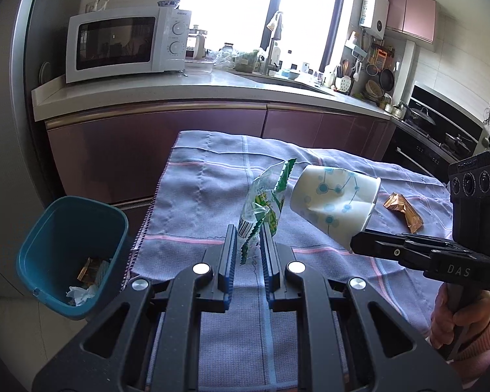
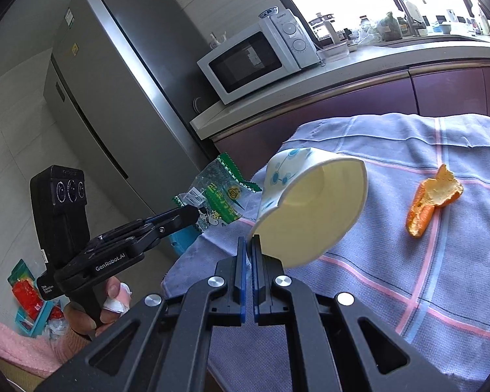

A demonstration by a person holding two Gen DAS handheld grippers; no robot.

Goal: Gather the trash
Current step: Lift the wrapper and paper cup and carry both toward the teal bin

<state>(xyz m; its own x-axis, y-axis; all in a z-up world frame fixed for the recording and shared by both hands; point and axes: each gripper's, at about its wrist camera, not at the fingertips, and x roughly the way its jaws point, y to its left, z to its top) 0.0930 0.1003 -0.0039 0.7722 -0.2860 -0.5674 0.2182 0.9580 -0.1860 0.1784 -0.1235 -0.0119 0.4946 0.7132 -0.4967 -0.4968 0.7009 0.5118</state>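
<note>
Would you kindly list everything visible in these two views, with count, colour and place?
Crumpled paper cup: one, white with blue dots, held above the cloth.
Plastic snack wrapper: one, green and clear, held above the cloth's edge.
Foil wrapper: one, gold, on the cloth.
Orange peel: one, orange, on the cloth.
Checked cloth: one, lilac with pink lines, covering the table.
Plastic bin: one, teal, beside the table, with scraps inside.
Microwave: one, white, on the counter.
Fridge: one, grey, beside the counter.
Left gripper: black, shut on the wrapper.
Right gripper: black, shut on the cup's rim.
</note>
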